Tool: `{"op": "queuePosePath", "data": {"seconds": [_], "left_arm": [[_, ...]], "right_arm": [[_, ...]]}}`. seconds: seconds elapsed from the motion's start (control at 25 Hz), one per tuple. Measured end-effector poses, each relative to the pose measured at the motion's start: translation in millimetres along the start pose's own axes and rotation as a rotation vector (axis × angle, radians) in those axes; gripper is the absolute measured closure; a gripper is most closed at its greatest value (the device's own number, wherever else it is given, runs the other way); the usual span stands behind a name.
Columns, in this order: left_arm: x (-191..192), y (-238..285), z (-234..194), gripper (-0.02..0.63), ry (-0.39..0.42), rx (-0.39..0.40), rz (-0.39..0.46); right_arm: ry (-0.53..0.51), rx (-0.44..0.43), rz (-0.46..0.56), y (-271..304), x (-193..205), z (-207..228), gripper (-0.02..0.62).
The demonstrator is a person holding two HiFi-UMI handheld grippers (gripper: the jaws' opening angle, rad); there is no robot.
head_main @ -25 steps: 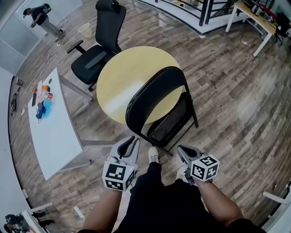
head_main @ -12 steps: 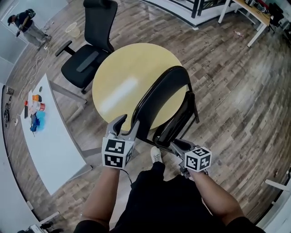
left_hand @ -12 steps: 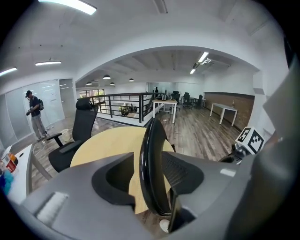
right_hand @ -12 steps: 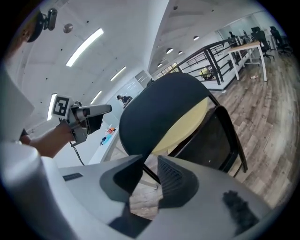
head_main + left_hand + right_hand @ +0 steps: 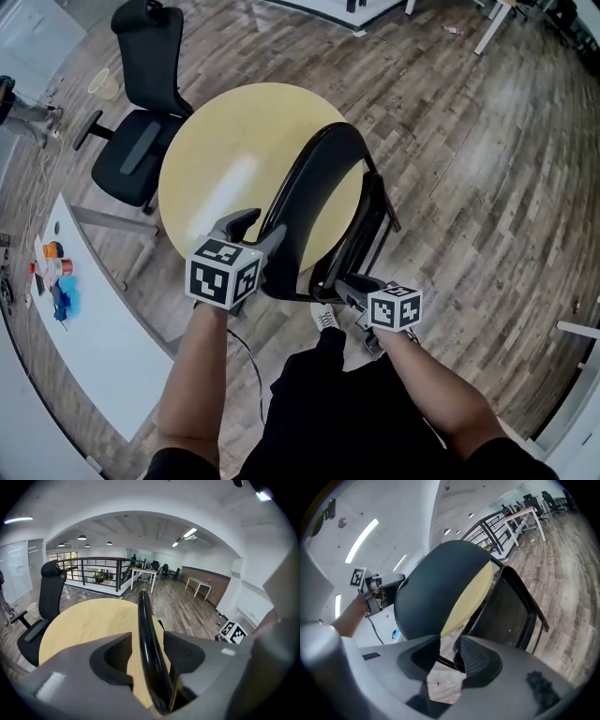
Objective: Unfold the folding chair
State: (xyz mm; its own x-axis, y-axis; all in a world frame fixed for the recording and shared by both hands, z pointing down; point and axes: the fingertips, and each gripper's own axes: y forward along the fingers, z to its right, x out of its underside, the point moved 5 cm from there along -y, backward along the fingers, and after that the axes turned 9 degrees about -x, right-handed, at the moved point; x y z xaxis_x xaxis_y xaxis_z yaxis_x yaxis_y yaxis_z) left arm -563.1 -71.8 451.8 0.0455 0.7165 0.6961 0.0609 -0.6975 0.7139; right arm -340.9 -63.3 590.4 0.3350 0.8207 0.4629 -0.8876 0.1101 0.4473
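Observation:
A black folding chair stands folded against the round yellow table (image 5: 220, 150); its backrest (image 5: 314, 187) leans over the folded seat (image 5: 364, 234). My left gripper (image 5: 255, 228) is at the backrest's left edge. Its jaws have just been opening, and the backrest's rim (image 5: 143, 616) runs between them with a gap on the left side. My right gripper (image 5: 340, 283) is low at the seat's near edge. Its jaws have also just been opening; floor shows in the gap and a black frame tube (image 5: 457, 660) lies by the right jaw. In the right gripper view the backrest (image 5: 436, 592) looms ahead.
A black office chair (image 5: 141, 141) stands beyond the table at the left. A white table (image 5: 84, 347) with small items is at the lower left. My shoe (image 5: 325, 319) is just under the chair. Wood floor spreads to the right.
Both grippers moved forward to the chair and their jaws opened. The left one now straddles the backrest's rim; the right one sank to the seat's near edge.

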Motion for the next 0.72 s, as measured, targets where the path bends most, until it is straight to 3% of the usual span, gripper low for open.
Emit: {"op": "queuePosePath", "data": {"seconds": [0.16, 0.36, 0.52, 0.72], "left_arm": [[-14.5, 26.1, 1.0, 0.388, 0.035, 0.034, -0.046], [-15.6, 54.9, 8.9, 0.394, -0.024, 0.068, -0.130], [-15.0, 61.3, 9.7, 0.418, 0.019, 0.026, -0.160], [-18.4, 65.1, 15.1, 0.460, -0.017, 0.008, -0.176]], "right_arm": [[-0.010, 0.023, 0.022, -7.4, -2.3, 2.9, 0.463], [-0.032, 0.047, 0.053, -25.7, -11.3, 6.6, 0.463], [-0.016, 0.042, 0.085, -36.5, -13.6, 9.3, 0.463], [-0.012, 0.047, 0.097, -56.6, -13.8, 21.1, 0.463]]}}
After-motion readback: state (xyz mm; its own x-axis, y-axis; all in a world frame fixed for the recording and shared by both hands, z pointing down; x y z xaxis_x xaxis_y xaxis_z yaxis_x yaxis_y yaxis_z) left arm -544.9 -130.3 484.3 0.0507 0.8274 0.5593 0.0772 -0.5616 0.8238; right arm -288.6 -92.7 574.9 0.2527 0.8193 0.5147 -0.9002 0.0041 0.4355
